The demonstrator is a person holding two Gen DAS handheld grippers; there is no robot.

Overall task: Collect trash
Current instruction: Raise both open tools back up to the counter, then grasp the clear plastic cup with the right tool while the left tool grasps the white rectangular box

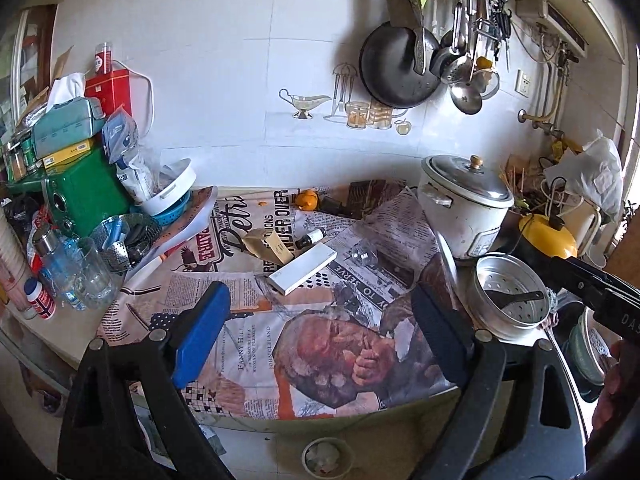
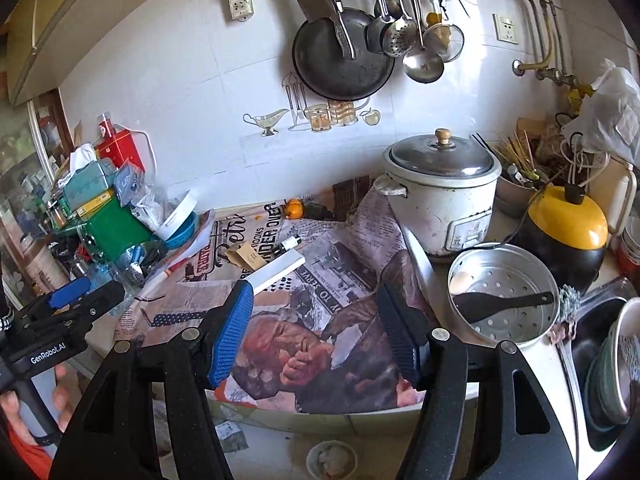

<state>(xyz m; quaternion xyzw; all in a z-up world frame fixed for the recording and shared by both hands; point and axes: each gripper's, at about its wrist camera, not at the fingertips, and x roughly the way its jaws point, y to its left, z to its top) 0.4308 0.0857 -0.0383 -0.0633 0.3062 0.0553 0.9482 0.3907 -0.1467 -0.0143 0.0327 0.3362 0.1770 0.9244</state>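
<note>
Collection not yet begun — white box [image 1: 303, 272], tan carton [image 1: 269, 245] and small vial [image 1: 311, 237] lie mid-counter; left gripper [image 1: 320, 320] and right gripper [image 2: 318, 332] hover open-jawed, empty, over the counter's near edge.

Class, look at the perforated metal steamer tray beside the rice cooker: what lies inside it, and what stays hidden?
Inside the steamer tray lies a black rice paddle, blade left, handle right. The tray's holed floor shows around it. Whatever is under the paddle or beneath the tray is covered.

The right gripper [image 2: 316, 332] is held open above the newspaper [image 2: 320, 280]. A white box [image 2: 276, 270] and a small bottle [image 2: 289, 243] are seen beyond it, near a rice cooker [image 2: 440, 196].
</note>
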